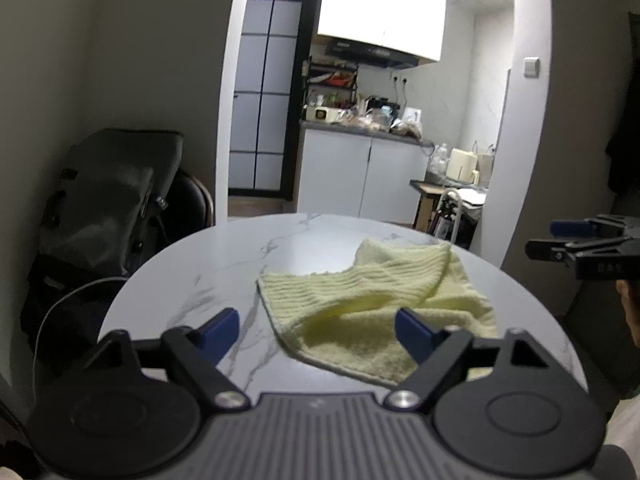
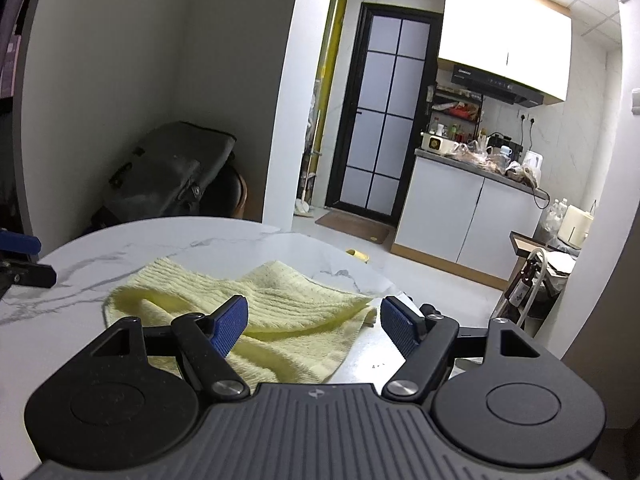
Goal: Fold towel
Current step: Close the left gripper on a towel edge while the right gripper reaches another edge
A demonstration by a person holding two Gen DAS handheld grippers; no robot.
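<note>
A pale yellow towel point(image 1: 372, 300) lies rumpled on the round white marble table point(image 1: 224, 264), with folds bunched across it. It also shows in the right wrist view point(image 2: 280, 312) on the same table point(image 2: 120, 256). My left gripper point(image 1: 316, 330) is open and empty, above the towel's near left edge. My right gripper point(image 2: 314, 322) is open and empty, above the towel's near right part. The right gripper's tip shows at the right edge of the left wrist view point(image 1: 576, 246). The left gripper's tip shows at the left edge of the right wrist view point(image 2: 20, 260).
A dark chair with a grey bag point(image 1: 108, 208) stands behind the table at the left. Beyond an archway is a kitchen with white cabinets point(image 2: 468, 220), a cluttered counter and a glass-panel door point(image 2: 384, 128). A small side table with bottles point(image 2: 536, 268) stands to the right.
</note>
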